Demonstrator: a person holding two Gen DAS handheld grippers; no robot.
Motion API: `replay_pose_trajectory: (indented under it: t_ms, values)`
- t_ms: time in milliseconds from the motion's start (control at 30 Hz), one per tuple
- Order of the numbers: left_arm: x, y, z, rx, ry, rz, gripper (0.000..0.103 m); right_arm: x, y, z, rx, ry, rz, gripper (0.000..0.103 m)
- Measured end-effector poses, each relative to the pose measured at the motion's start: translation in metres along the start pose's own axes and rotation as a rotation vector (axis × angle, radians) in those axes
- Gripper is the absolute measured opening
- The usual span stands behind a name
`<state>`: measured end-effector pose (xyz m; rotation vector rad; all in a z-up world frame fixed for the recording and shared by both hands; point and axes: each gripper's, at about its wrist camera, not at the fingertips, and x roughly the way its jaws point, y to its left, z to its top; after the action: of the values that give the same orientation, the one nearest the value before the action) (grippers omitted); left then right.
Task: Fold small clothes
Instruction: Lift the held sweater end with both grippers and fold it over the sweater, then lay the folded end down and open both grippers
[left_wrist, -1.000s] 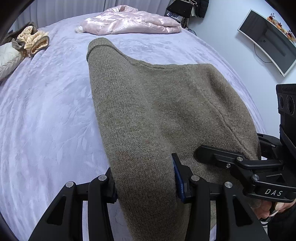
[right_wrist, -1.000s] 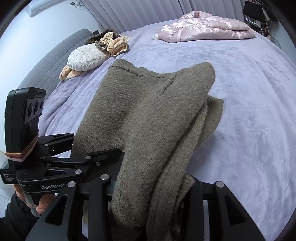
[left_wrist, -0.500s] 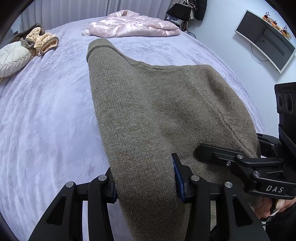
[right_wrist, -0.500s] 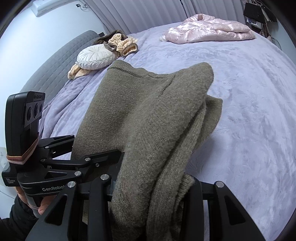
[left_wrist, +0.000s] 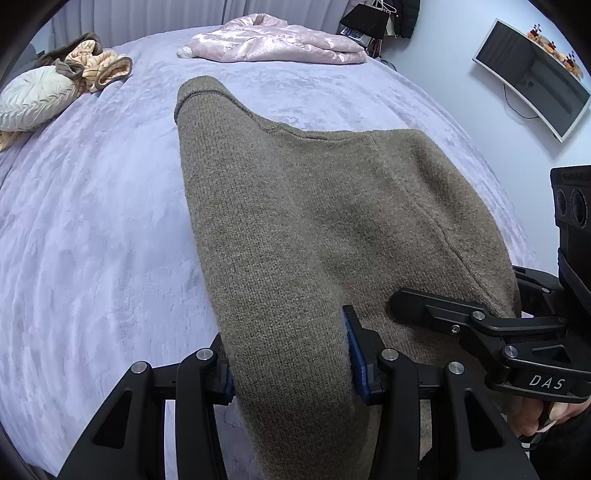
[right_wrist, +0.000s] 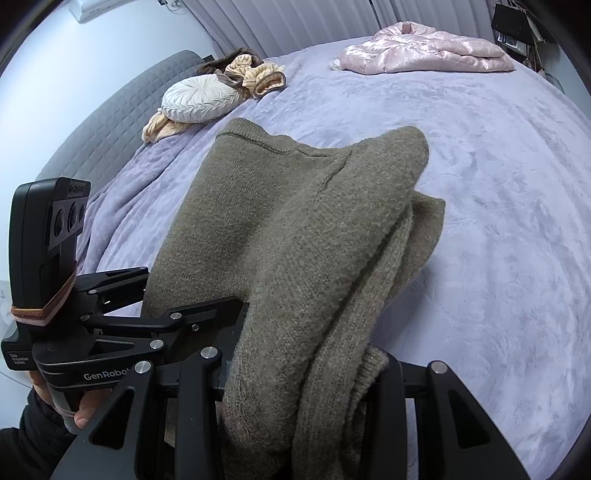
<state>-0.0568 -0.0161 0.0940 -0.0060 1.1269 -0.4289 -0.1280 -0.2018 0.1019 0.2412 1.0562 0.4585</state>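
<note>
Olive sweater (left_wrist: 314, 229) is held above the bed (left_wrist: 92, 229). Left gripper (left_wrist: 290, 362) and right gripper (right_wrist: 303, 373) jaws each clench thick bunched knit. Risk: loose layers slipping free, spoiling the fold.

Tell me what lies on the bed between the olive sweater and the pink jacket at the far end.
Nothing: between the olive sweater and the pink jacket the lilac bedspread is bare, as both wrist views show.

An olive-brown knit sweater (left_wrist: 314, 229) lies over a lilac bedspread (left_wrist: 92, 221), near a glossy pink jacket (left_wrist: 277, 44).
</note>
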Motion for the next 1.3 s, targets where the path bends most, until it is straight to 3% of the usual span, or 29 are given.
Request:
replay_pose_trajectory:
  t_ms: [833, 1067, 1167, 1300]
  values:
    - [0.030, 0.010, -0.021, -0.030, 0.067, -0.032, 0.048, 0.028, -0.014, -0.016, 0.053, 0.058, 0.023, 0.041]
    - [0.038, 0.021, -0.029, -0.056, 0.064, -0.074, 0.049, 0.037, -0.027, -0.023, 0.075, 0.072, 0.041, 0.041]
    - [0.042, 0.029, -0.033, -0.076, 0.060, -0.081, 0.057, 0.043, -0.037, -0.027, 0.101, 0.081, 0.059, 0.042]
    - [0.048, 0.041, -0.038, -0.117, 0.057, -0.084, 0.081, 0.051, -0.058, -0.033, 0.178, 0.094, 0.128, 0.049]
